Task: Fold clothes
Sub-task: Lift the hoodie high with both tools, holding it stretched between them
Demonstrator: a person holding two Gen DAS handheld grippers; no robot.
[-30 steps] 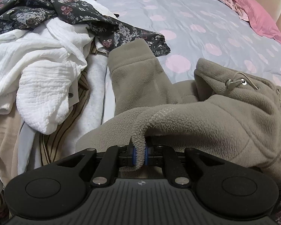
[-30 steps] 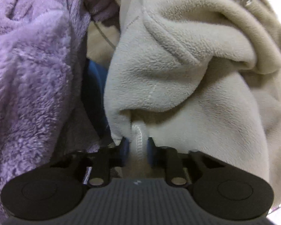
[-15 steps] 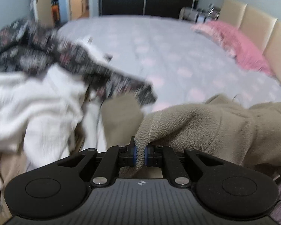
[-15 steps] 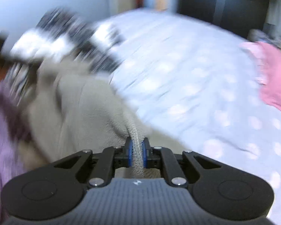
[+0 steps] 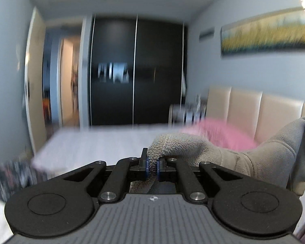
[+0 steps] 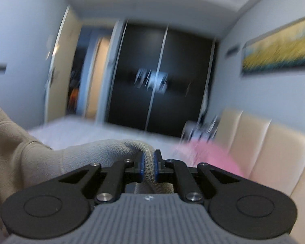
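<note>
A beige fleece hoodie (image 5: 229,156) hangs between my two grippers, lifted above the bed. My left gripper (image 5: 151,166) is shut on its stitched hem, and the fabric runs off to the right. My right gripper (image 6: 148,167) is shut on another part of the hoodie's (image 6: 20,150) edge, and the fabric runs off to the left. Both cameras face level across the room, so the lower part of the hoodie is hidden.
The bed (image 5: 103,142) with its pale cover lies below and ahead. A pink pillow (image 5: 219,136) rests by the beige headboard (image 5: 258,111) on the right. A dark patterned garment (image 5: 8,174) lies low left. A black wardrobe (image 5: 136,71) stands at the far wall.
Both grippers have risen sharply with the hoodie held in them. The views have swung up from the clothes pile and bed surface to the room's far wall.
</note>
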